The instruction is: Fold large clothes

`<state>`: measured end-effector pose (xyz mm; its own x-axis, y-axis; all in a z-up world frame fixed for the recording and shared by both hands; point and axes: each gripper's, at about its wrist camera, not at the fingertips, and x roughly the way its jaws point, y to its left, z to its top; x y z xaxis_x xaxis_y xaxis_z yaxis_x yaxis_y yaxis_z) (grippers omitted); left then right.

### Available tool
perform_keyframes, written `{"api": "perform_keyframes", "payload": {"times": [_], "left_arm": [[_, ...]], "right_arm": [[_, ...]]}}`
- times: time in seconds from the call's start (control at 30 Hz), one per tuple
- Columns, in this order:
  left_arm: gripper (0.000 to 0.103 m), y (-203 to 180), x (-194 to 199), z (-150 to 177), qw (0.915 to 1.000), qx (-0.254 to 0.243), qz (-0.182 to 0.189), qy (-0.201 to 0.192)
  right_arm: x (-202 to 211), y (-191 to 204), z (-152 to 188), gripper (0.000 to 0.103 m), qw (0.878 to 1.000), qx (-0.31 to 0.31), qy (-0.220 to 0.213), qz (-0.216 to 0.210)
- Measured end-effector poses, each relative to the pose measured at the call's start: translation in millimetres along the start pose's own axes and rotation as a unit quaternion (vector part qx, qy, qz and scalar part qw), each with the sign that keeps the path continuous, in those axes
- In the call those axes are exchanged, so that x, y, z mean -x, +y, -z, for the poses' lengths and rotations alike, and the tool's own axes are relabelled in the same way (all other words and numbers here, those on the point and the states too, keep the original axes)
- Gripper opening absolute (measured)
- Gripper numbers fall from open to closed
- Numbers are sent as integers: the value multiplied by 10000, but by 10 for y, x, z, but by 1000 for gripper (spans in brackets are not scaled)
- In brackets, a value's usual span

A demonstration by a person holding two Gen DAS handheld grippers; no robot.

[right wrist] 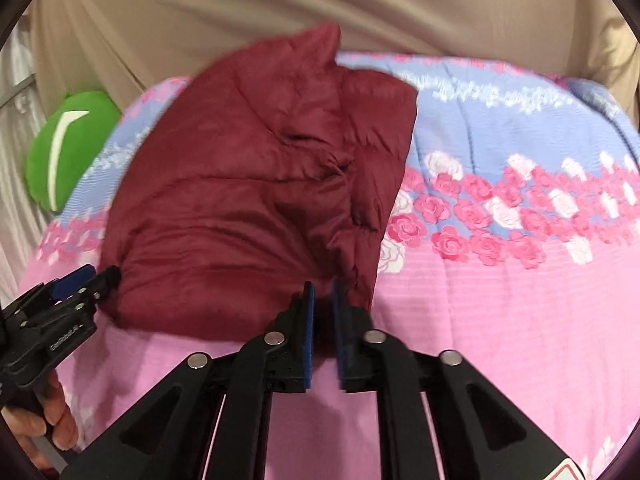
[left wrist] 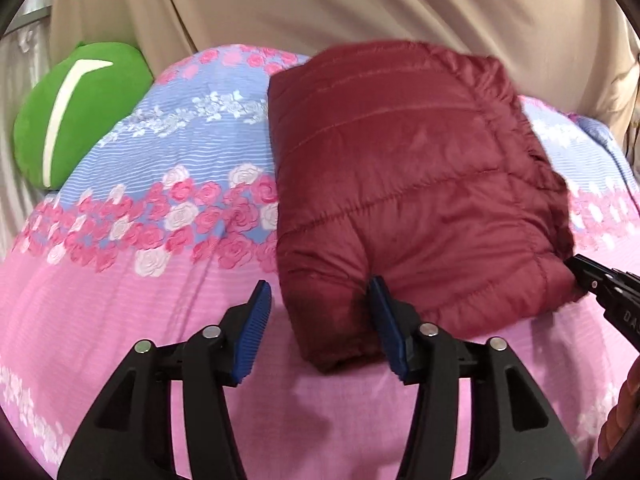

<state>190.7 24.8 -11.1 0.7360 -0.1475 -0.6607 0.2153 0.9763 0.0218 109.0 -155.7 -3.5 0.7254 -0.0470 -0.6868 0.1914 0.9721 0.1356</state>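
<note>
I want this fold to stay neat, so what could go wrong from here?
The left gripper is open around the folded maroon quilted jacket's near corner, holding nothing, so that puffy side may spring open. The right gripper looks pinched on the near edge; pulling from it alone could skew the bundle across the pink floral bedspread.

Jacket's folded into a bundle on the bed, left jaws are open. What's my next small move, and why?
Probably close the left gripper on the maroon puffer jacket: its jaws are open around the bundle's near left corner, while the right gripper looks nearly shut at the near right corner. With both corners held, you can lift evenly off the floral bedspread.
</note>
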Motion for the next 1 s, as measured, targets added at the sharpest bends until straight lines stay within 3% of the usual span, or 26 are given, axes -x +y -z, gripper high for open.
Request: {"api": "perform_keyframes", "payload": {"times": [0.03,0.1,0.17,0.33,0.53,0.67,1.0], "left_arm": [[62,-11,87,35,10000,-42,-11,-67],[77,-48,213,112,9998,-109,-14,-151],[84,-92,311,214,9997,-127,50,-179],[85,-170,376,478,9998,-45,-10,-167],[85,-147,313,680,9998,117,-1,161],[92,-135,393,743,9998,191,-75,23],[96,-282,460,812,9993,-101,-359,-95]], "right_arm": [[97,37,33,16,10000,55,-77,14],[225,86,98,32,9998,83,-155,-5],[326,139,184,42,9997,99,-228,37],[453,243,517,55,9985,276,-324,334],[419,314,843,63,9982,317,-172,480],[404,319,962,65,9984,236,-88,509],[438,401,1047,73,9964,355,-230,736]]}}
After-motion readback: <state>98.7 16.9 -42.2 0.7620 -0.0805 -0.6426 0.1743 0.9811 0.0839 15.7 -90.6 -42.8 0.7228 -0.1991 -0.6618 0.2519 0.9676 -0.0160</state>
